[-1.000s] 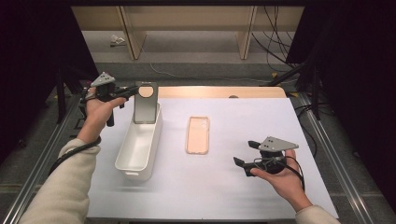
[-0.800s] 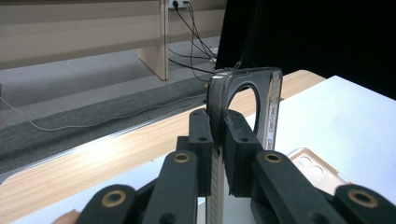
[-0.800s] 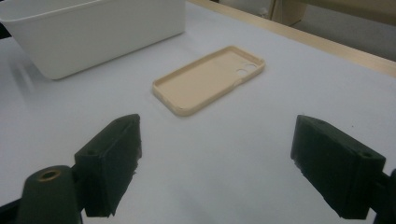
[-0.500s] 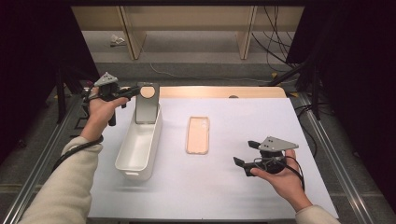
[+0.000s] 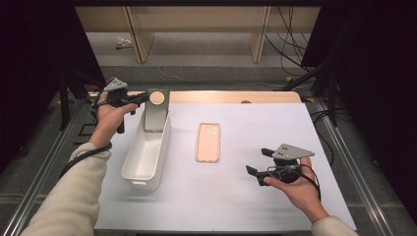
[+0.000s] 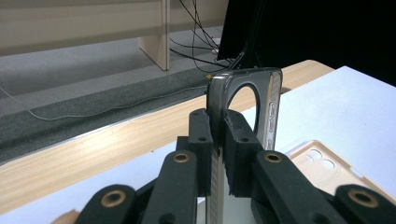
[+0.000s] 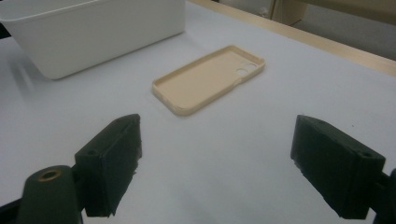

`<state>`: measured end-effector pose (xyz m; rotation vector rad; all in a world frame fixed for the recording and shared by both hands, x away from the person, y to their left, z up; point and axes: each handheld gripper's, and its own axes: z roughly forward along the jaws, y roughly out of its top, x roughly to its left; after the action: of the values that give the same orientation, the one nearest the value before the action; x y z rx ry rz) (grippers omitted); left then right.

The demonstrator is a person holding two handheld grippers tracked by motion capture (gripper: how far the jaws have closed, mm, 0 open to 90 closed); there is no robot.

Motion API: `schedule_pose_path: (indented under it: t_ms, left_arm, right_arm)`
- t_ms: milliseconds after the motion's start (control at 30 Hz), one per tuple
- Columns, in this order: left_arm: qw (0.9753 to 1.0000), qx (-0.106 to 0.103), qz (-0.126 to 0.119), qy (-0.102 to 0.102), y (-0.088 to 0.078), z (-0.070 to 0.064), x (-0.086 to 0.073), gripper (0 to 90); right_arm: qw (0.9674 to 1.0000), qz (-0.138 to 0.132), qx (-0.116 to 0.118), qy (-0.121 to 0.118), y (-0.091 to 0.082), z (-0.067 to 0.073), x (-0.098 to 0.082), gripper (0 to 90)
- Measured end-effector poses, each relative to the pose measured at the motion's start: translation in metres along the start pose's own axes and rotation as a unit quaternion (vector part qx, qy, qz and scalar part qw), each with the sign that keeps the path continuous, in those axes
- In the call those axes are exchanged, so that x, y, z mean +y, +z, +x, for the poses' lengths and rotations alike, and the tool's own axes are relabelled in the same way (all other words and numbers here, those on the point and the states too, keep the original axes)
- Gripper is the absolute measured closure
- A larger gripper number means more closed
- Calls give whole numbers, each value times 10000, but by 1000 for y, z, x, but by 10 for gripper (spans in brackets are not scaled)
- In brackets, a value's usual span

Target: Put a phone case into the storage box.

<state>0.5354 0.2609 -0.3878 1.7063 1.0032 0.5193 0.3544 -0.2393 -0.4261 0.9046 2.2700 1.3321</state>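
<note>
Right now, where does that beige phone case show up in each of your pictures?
High view: the beige phone case lies flat at mid-table, right of the white bin.
Left gripper view: its camera-hole end peeks in at the lower right.
Right gripper view: upper middle, beyond the open jaws.
Shared landmark: the white bin.

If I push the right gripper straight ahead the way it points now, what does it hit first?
Most likely the beige phone case, lying flat on the white table ahead of the open right gripper. The white bin sits beyond, off to one side. Depth is uncertain; angled downward, it could touch the table first.
</note>
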Motion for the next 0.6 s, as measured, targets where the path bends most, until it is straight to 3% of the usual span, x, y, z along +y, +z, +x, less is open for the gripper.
schedule_pose_path:
  t_ms: [600]
  left_arm:
    - [9999, 51, 113, -77, 6, 5, -9, 819]
  right_arm:
    - [10000, 5, 9, 5, 0, 0, 0, 172]
